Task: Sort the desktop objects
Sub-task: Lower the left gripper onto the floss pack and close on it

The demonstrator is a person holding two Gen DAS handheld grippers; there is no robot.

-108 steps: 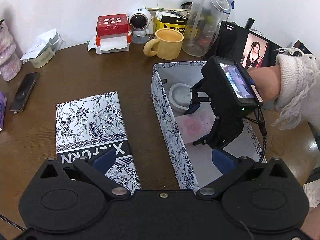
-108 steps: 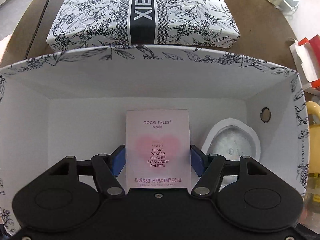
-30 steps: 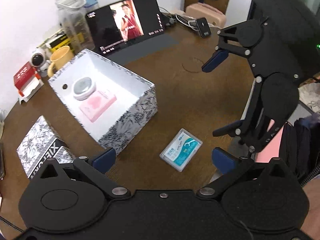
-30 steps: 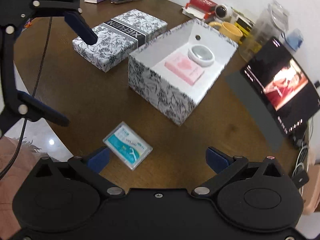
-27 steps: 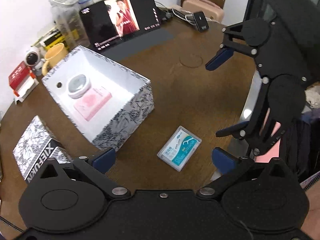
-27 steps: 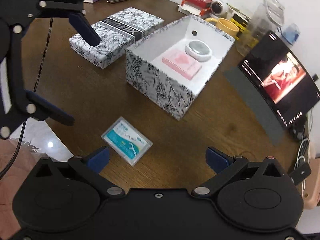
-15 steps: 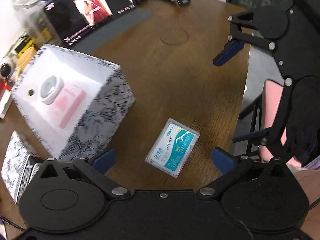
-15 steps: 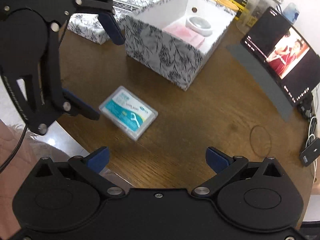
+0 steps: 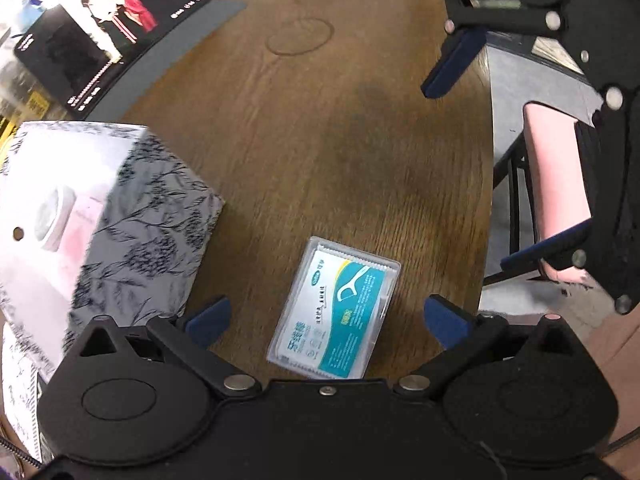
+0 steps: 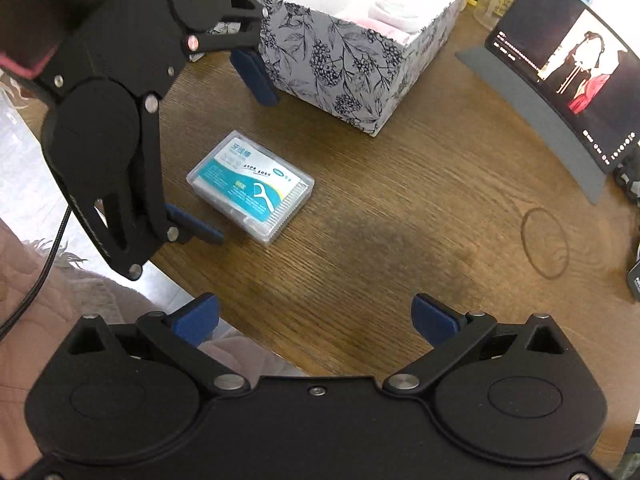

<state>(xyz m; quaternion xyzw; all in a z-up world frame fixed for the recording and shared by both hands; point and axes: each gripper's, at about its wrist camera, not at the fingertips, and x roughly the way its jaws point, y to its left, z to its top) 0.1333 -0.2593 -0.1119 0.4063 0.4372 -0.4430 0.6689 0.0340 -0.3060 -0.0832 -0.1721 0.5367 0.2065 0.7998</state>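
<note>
1. Round brown wooden table (image 10: 400,240), cluttered at the far side, floor showing past the near edge.
2. Clear floss-pick case (image 9: 334,308), teal label up, flat on the wood, right between the blue pads of the left gripper (image 9: 326,318) and close under its body.
3. Left gripper spread wide, pads either side of the case, neither one touching it by the look of things; nothing pinched.
4. Seen from the right wrist, same case (image 10: 250,186) lying ahead and to the left, with the left gripper (image 10: 240,140) straddling it from that side.
5. Right gripper (image 10: 316,320) also spread wide and empty, hanging over bare wood near the table's edge, well clear of the case.
6. Beyond the case, up and left of the left claw, the floral box (image 9: 132,216), open at the top, with a pink palette (image 10: 360,22) and a white round pot (image 10: 394,10) already inside.
7. Further off, a tablet (image 10: 572,64) propped on its grey stand, screen lit; no part in this.
8. Step in hand, most likely: closing on the case for the carry to the box.
9. To do well: square the pads to the long sides, since the case sits skewed between them; go low enough to bite the flat walls, not the lid's rim.
10. Close slowly; smooth plastic on smooth wood probably slides or spins if one pad lands first.
11. Lift clear of the box wall before moving across.
</note>
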